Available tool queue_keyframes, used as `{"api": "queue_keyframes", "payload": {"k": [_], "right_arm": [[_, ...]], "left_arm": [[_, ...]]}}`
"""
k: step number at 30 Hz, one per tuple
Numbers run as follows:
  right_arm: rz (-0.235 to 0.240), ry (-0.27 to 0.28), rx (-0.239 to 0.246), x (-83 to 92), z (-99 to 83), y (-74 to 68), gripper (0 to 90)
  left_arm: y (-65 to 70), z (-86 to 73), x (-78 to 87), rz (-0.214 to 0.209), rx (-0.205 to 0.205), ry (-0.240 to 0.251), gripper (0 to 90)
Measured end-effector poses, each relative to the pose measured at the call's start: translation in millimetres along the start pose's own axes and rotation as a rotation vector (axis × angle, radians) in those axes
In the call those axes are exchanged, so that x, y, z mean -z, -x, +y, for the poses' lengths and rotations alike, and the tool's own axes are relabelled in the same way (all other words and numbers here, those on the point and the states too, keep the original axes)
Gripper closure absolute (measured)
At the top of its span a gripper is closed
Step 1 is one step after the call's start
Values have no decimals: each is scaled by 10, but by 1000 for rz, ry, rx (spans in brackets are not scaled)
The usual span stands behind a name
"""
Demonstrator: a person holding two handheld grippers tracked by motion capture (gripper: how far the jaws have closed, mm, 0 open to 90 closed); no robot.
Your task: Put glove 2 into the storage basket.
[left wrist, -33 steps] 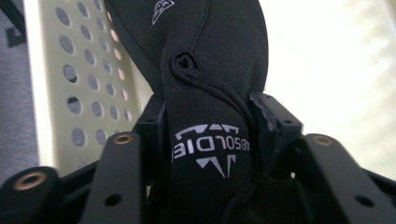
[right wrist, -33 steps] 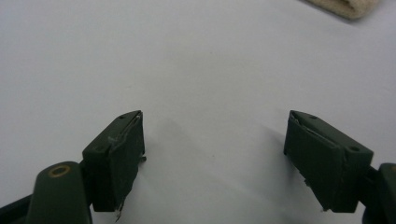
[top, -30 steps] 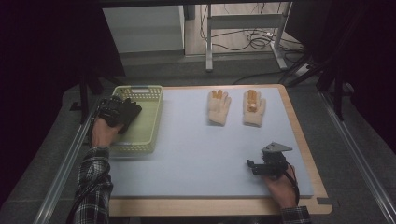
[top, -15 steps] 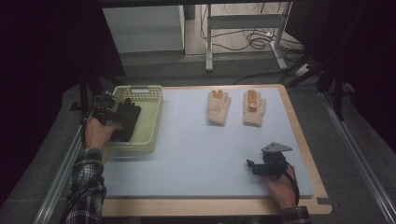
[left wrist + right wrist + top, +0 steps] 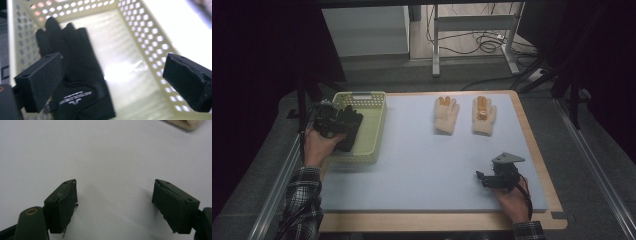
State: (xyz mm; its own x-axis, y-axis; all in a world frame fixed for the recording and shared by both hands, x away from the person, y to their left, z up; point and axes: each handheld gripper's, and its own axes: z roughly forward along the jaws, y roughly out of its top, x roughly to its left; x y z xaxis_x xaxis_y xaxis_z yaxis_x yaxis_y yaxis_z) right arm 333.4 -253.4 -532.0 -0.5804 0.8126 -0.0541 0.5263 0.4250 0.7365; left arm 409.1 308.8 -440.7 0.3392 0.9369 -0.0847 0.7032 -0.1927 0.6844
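A black glove (image 5: 77,75) with white lettering lies flat inside the pale yellow perforated basket (image 5: 377,125), against its left side. My left gripper (image 5: 332,122) hovers at the basket's left edge just over the glove (image 5: 349,131). It (image 5: 112,77) is open, jaws wide apart with the glove under the left one, nothing clamped. My right gripper (image 5: 484,179) rests low over the grey-blue mat near the front right; it (image 5: 113,202) is open with bare mat between its jaws.
Two cream gloves with orange fingertips (image 5: 446,116) (image 5: 483,115) lie side by side at the back of the mat (image 5: 422,165); the edge of one (image 5: 190,123) shows in the right gripper view. The wooden table rim (image 5: 532,135) frames the mat.
My left gripper has drawn back a little toward the basket's left edge, and the black glove lies loose in the basket. The right gripper has stayed still.
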Motion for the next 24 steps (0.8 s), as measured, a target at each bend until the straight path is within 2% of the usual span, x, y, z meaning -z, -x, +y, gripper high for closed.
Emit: {"api": "queue_keyframes", "payload": {"k": [2,4,5,9,13,14,18,19,21,22,23,24], "right_arm": [[0,0,-1,0,0,-1,199],[0,0,0,1,0,0,199],[0,0,0,1,0,0,199],[-1,0,-1,1,0,-2,199],[-1,-1,0,1,0,-1,199],[-1,-1,0,1,0,-1,199],[-2,-3,2,2,1,-1,199],[-2,-1,4,1,1,1,199],[-2,-3,2,2,1,-1,199],[-1,-3,1,2,1,-2,199],[-1,-3,1,2,1,-2,199],[-1,-3,1,2,1,-2,199]], "left_arm": [[67,-7,43,-32,-6,25,20],[169,-20,102,-73,-29,53,13],[169,-20,102,-73,-29,53,8],[342,-45,184,-112,-63,87,2],[493,-87,234,-128,-105,96,0],[493,-87,234,-128,-105,96,0],[662,-136,261,-140,-158,102,0],[757,-163,270,-152,-186,110,0],[857,-190,271,-160,-220,120,0],[857,-190,271,-160,-220,120,0],[962,-219,274,-165,-251,130,0],[962,-219,274,-165,-251,130,0]]}}
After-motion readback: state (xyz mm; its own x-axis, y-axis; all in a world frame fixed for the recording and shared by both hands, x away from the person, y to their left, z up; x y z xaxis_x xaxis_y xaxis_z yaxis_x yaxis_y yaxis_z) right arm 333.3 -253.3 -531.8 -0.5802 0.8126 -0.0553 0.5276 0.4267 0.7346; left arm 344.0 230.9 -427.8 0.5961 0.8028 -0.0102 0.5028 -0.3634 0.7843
